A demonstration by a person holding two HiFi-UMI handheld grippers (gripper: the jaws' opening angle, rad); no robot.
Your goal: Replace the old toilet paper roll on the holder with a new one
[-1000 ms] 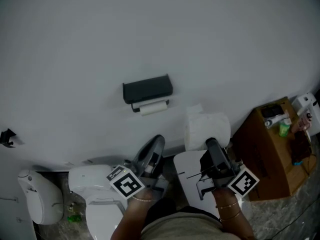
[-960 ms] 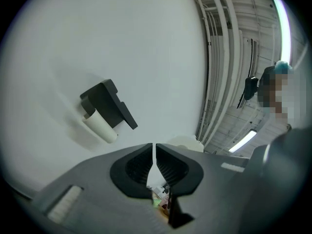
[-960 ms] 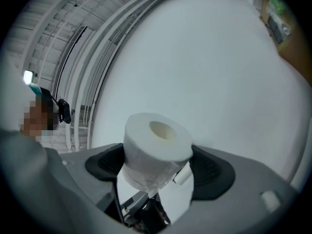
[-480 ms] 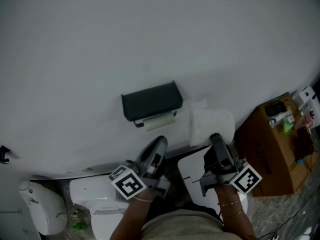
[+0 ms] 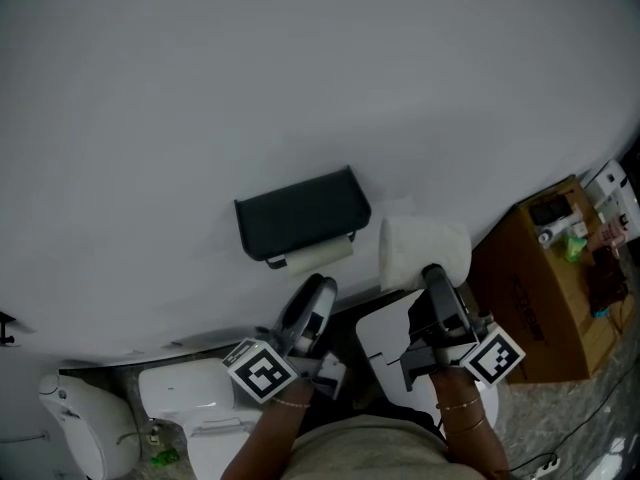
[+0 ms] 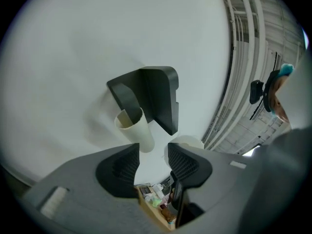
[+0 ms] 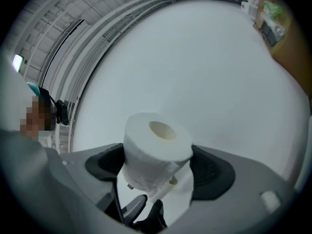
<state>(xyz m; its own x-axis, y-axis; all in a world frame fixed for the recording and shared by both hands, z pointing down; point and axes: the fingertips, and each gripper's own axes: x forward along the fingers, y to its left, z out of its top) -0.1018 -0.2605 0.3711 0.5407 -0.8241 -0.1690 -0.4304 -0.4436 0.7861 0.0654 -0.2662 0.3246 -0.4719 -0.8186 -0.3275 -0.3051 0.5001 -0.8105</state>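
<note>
A dark holder (image 5: pixel 300 213) is fixed to the white wall, with the old roll (image 5: pixel 318 258), a nearly bare cardboard tube, under its cover. My left gripper (image 5: pixel 320 290) points at it from just below. In the left gripper view the tube (image 6: pixel 134 128) stands just beyond the tips of the left gripper (image 6: pixel 153 156), whose jaws are opening with nothing between them, and the holder (image 6: pixel 152 94) is behind it. My right gripper (image 5: pixel 433 274) is shut on a full new toilet paper roll (image 5: pixel 424 248) to the right of the holder. In the right gripper view the new roll (image 7: pixel 156 147) sits clamped in the right gripper (image 7: pixel 157 165).
A white toilet (image 5: pixel 190 403) stands low at the left with a white bin (image 5: pixel 72 418) beside it. A white stand (image 5: pixel 385 353) is below my right gripper. A brown cardboard box (image 5: pixel 545 288) with small items on top sits at the right.
Both grippers have moved closer to the wall, and the holder now looks larger and nearer. The new roll has travelled along in the right gripper.
</note>
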